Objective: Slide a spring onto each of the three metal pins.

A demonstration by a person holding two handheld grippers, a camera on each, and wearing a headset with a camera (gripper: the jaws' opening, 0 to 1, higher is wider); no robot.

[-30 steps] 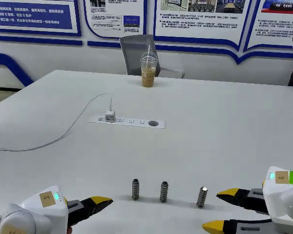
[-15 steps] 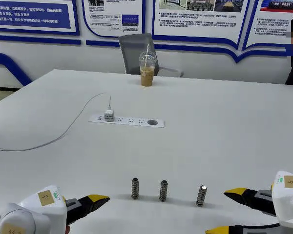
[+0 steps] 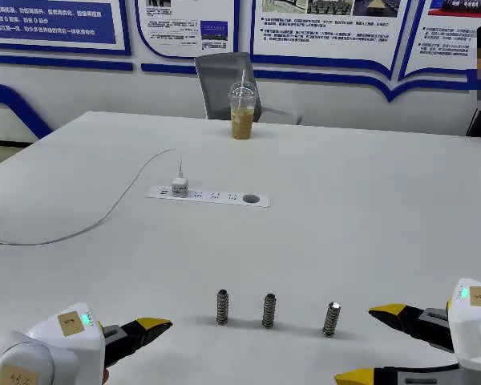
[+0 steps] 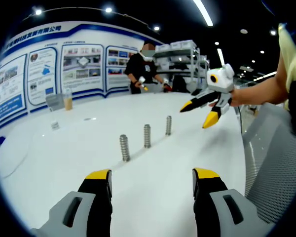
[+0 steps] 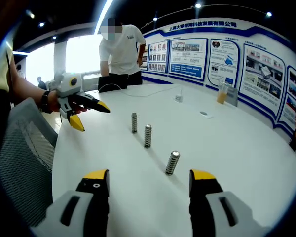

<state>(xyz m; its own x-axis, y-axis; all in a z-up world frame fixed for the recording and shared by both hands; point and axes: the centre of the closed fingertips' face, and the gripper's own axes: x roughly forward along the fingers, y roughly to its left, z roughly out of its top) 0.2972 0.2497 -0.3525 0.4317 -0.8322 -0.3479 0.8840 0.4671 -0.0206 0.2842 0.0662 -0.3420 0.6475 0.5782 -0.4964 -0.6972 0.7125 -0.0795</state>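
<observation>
1. The left spring (image 3: 222, 309), the middle spring (image 3: 269, 312) and the right spring (image 3: 330, 321) stand in a row on the white counter (image 3: 369, 208), close to its near edge. Each one seems to sit around a metal pin. The bright top of the right pin (image 3: 334, 306) shows above its coil.
2. All three stand upright, with the long axis vertical. The right spring leans slightly. They are apart from each other and the gaps between them are similar.
3. The left hand-held gripper (image 4: 152, 175) has its jaws wide apart and clamped on nothing. It points toward the row from the left and is well apart from the left spring.
4. The right hand-held gripper (image 5: 148, 175) also has its yellow-tipped jaws wide apart and grips nothing. It is to the right of the row, near the right spring but not touching it.
5. Farther back on the counter lies a white power strip (image 3: 216, 197). A white charger (image 3: 179, 189) is plugged into it, and a white cable (image 3: 104, 224) curves away to the left.
6. Near the far edge stands a clear plastic cup (image 3: 242, 112) with a straw (image 3: 243, 80). It is partly filled with a light-brown drink.
7. Behind the cup there is a grey office chair (image 3: 220, 76), and wall posters (image 3: 329, 24) with blue frames.
</observation>
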